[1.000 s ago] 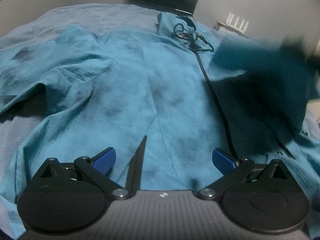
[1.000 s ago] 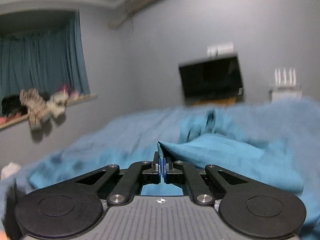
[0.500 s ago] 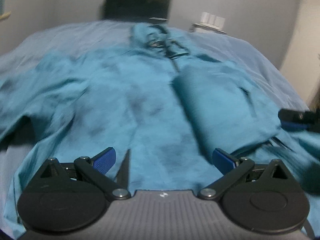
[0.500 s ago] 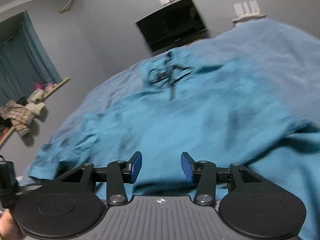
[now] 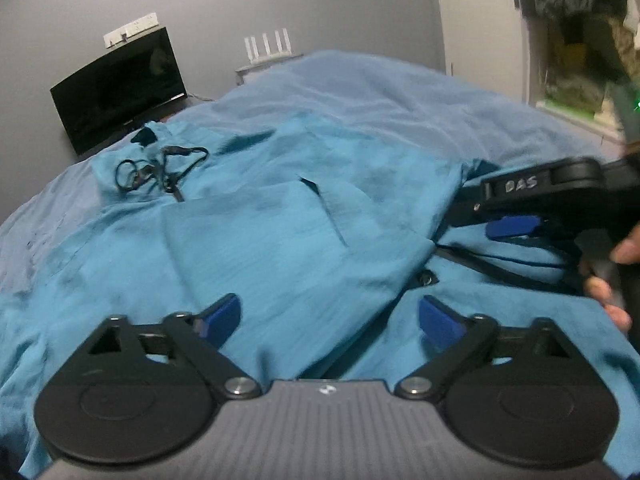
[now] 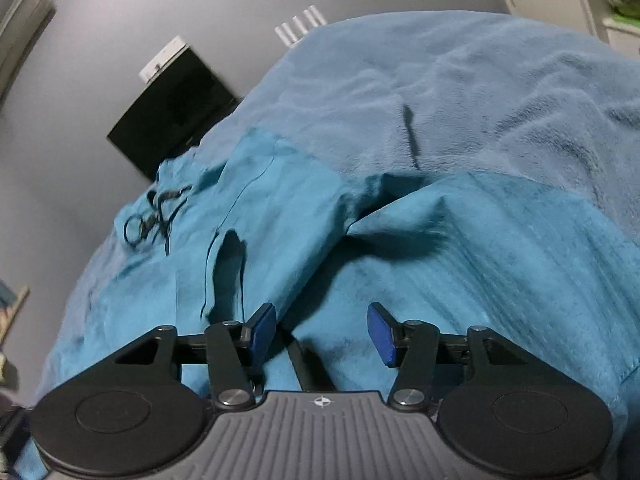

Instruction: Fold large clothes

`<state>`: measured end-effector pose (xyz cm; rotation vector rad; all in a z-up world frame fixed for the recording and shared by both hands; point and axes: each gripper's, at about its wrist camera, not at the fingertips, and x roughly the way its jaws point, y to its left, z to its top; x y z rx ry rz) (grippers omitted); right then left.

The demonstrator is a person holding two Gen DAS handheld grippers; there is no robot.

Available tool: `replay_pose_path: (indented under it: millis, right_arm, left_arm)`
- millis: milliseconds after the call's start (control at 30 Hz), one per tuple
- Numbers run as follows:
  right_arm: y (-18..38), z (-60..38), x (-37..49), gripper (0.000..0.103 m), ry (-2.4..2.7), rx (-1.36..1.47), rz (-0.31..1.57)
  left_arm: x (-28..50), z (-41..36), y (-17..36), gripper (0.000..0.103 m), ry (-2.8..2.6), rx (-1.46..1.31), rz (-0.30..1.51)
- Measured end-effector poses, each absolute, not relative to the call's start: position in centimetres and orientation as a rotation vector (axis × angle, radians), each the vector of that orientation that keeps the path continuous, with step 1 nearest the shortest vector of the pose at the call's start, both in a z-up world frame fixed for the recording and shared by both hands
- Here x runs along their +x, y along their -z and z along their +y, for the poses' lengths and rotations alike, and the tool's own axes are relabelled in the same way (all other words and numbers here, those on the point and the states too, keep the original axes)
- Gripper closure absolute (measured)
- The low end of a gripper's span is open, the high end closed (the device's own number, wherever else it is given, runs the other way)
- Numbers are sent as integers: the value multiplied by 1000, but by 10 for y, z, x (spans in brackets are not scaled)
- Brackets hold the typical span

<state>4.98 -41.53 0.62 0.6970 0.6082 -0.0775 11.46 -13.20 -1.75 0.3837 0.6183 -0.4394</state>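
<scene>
Left claw (image 5: 326, 318) spread wide, gripping nothing, hovering low over the near hem of the teal jacket (image 5: 256, 248). Right claw (image 6: 322, 332) likewise wide open and empty, poised just above the garment's right-hand portion; seen too from the left wrist view as a black tool with one blue pad (image 5: 512, 227), held in a hand (image 5: 612, 268) at the far right.

Spread across the bed (image 6: 460, 80), front up, collar end away from both claws. One folded panel already lying over the middle, its slanted edge running down toward a small metal snap (image 5: 427, 279). Black drawstring (image 5: 160, 168) tangled by the hood at the far end. A pocket slit (image 6: 228, 268) gaping dark in the right wrist view. Beyond the bed: a dark monitor (image 5: 120, 92) against the grey wall, and a white router (image 5: 268, 46) with upright antennas.

Judged to be between folds: one side laid in, nothing pinched, both claws free. Next likely needed: choosing a fresh edge, probably the hem or the loose right side, lowering until the pads straddle a single layer, then closing firmly before lifting. Care called for not to snag the layer beneath or drag the finished fold askew.
</scene>
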Motion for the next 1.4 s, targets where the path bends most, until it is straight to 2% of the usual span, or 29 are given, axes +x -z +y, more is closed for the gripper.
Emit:
replay_pose_path:
  millis: [67, 233, 267, 300, 333, 367, 400, 500, 733, 833, 1000, 1133, 1233, 1300, 1333, 1367, 1400]
  right_arm:
    - [-7, -417, 45, 44, 72, 691, 600]
    - [-9, -420, 38, 40, 69, 678, 593]
    - [-7, -418, 39, 40, 68, 678, 593]
    - [-5, -417, 41, 40, 67, 679, 593]
    - [-3, -413, 48, 39, 65, 678, 595]
    - [-2, -413, 49, 39, 62, 678, 595]
    - [-2, -413, 50, 39, 60, 678, 594]
    - [1, -412, 53, 38, 55, 682, 594]
    - [1, -414, 51, 36, 49, 682, 598]
    - [1, -414, 51, 36, 50, 679, 598]
    - [1, -413, 52, 34, 44, 662, 600]
    - [0, -413, 50, 33, 43, 659, 596]
    - [-3, -411, 49, 33, 39, 649, 589]
    - [-8, -408, 51, 32, 32, 627, 584]
    - [-13, -406, 51, 32, 24, 608, 574]
    - [-18, -404, 50, 32, 13, 587, 564]
    - [-24, -399, 49, 32, -4, 556, 545]
  left_arm:
    - [131, -153, 29, 28, 438, 397, 659]
    - [150, -189, 46, 29, 475, 519, 651]
    - [151, -193, 49, 41, 470, 535, 653]
    - [155, -195, 50, 58, 472, 538, 666]
    - [157, -192, 50, 63, 479, 515, 680]
    - [160, -187, 49, 82, 491, 471, 693]
    - [161, -177, 46, 92, 508, 402, 712]
    - [156, -148, 33, 100, 481, 273, 678]
    - [140, -47, -14, 100, 229, -18, 521]
    - [132, 6, -21, 100, 129, -131, 561]
    - [118, 69, 4, 100, -13, -350, 673]
    - [121, 88, 17, 96, -57, -423, 717]
    - [121, 89, 19, 76, -81, -420, 731]
    - [115, 91, 15, 56, -80, -431, 697]
    - [112, 92, 13, 51, -75, -446, 665]
    - [105, 96, 12, 39, -75, -454, 641]
    - [103, 96, 10, 35, -85, -457, 621]
